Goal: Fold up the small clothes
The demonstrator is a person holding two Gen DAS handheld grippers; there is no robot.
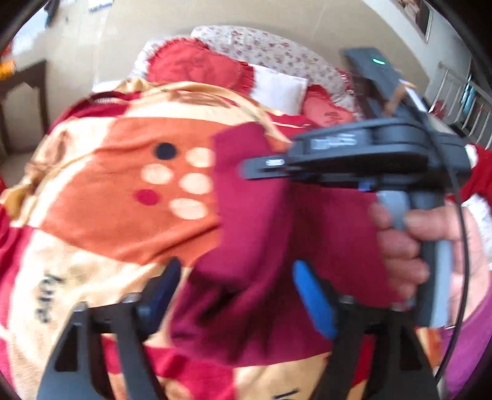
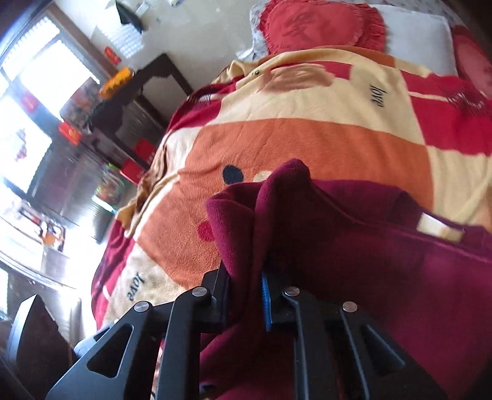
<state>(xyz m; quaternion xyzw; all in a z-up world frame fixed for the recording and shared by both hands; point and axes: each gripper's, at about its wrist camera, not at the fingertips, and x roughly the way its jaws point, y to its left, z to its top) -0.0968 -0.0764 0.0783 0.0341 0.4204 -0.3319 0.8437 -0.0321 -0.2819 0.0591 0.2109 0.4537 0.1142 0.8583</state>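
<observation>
right claw (image 2: 246,295) pinching maroon garment (image 2: 353,246), left claw (image 1: 236,292) spread wide, patterned blanket (image 2: 307,138) beneath

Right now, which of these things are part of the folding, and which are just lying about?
Part of the job:
- maroon garment
- right gripper, shut on the garment
- left gripper, open, garment between its fingers

Just lying about:
- patterned blanket, under the work
- red heart cushion
- white pillow
- dark side table
</observation>
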